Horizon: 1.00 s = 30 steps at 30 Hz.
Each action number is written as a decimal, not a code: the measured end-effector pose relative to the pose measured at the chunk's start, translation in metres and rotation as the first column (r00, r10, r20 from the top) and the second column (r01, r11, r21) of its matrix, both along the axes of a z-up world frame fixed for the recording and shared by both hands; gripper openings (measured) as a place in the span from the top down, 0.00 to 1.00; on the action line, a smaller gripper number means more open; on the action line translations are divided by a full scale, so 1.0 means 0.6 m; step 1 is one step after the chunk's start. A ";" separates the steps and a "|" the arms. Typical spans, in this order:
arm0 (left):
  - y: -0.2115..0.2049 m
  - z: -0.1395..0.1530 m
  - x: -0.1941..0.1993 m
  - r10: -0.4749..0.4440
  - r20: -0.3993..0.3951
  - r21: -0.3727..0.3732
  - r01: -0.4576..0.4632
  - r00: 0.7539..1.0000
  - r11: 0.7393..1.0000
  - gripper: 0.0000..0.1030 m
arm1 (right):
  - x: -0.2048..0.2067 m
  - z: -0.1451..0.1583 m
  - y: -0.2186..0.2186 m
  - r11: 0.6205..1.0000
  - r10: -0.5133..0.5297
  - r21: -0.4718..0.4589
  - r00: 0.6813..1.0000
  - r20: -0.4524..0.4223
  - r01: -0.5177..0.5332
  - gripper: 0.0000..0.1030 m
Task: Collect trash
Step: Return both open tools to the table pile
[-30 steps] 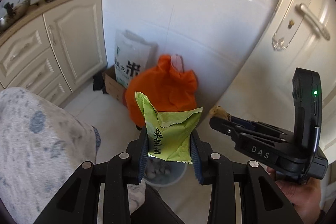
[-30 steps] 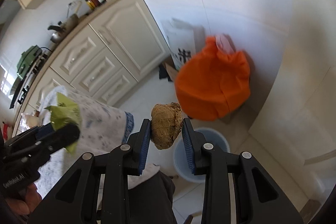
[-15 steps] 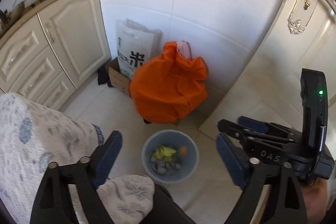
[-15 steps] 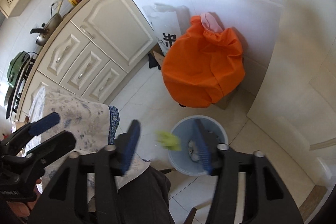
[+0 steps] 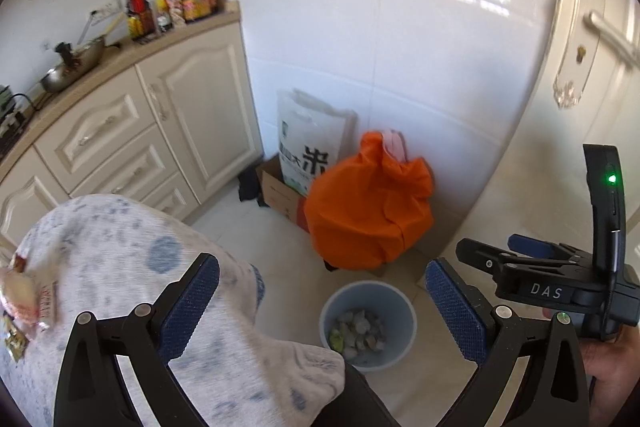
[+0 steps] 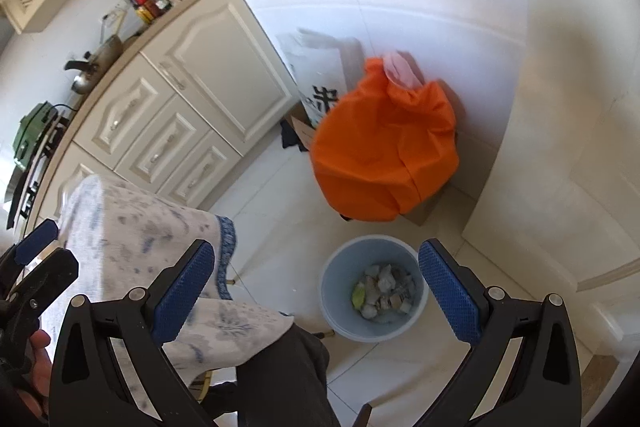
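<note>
L gripper (image 5: 322,303) & R gripper (image 6: 316,289): both angled down over blue bin (image 6: 340,267), jaws opening, nothing btwn pads. Trash (image 6: 382,291) lies in bin, lower centre of frame. L view only: snack packets (image 5: 24,303) on tablecloth, left edge.

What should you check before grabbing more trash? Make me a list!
1. Left gripper empty: ok, jaws opening, nothing between them.
2. Right gripper empty: ok, jaws opening, nothing between them.
3. Blue bin upright on the floor: ok.
4. Green wrapper inside the bin: ok.
5. Room left in the bin: ok, trash only covers the bottom.
6. More trash on the tablecloth: ok, wrappers lie at its left edge.
</note>
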<state>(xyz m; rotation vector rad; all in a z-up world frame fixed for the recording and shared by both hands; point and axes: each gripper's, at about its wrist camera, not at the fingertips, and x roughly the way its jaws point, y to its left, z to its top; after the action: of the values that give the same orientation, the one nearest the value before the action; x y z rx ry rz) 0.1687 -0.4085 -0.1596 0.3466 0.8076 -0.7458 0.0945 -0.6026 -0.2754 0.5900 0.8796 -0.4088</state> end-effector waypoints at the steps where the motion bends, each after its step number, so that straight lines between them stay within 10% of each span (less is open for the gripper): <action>1: 0.014 0.009 -0.005 0.011 0.006 -0.011 -0.011 1.000 1.000 0.01 | 0.002 0.010 0.007 1.000 0.007 -0.006 1.000 0.007 -0.007 0.00; 17: 0.269 0.135 -0.072 0.208 0.092 -0.192 -0.188 0.974 0.963 0.01 | 0.069 0.185 0.192 0.967 0.227 -0.152 0.960 0.163 -0.203 0.00; 30: 0.500 0.184 -0.133 0.480 0.147 -0.315 -0.419 0.865 0.852 0.01 | 0.124 0.280 0.388 0.870 0.474 -0.276 0.847 0.239 -0.409 0.00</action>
<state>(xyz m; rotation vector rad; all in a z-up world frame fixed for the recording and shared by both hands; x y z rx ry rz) 0.0888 -0.1088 -0.0494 -0.0195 0.5335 -0.3547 0.1691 -0.3698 -0.1073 0.2224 0.6402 0.0149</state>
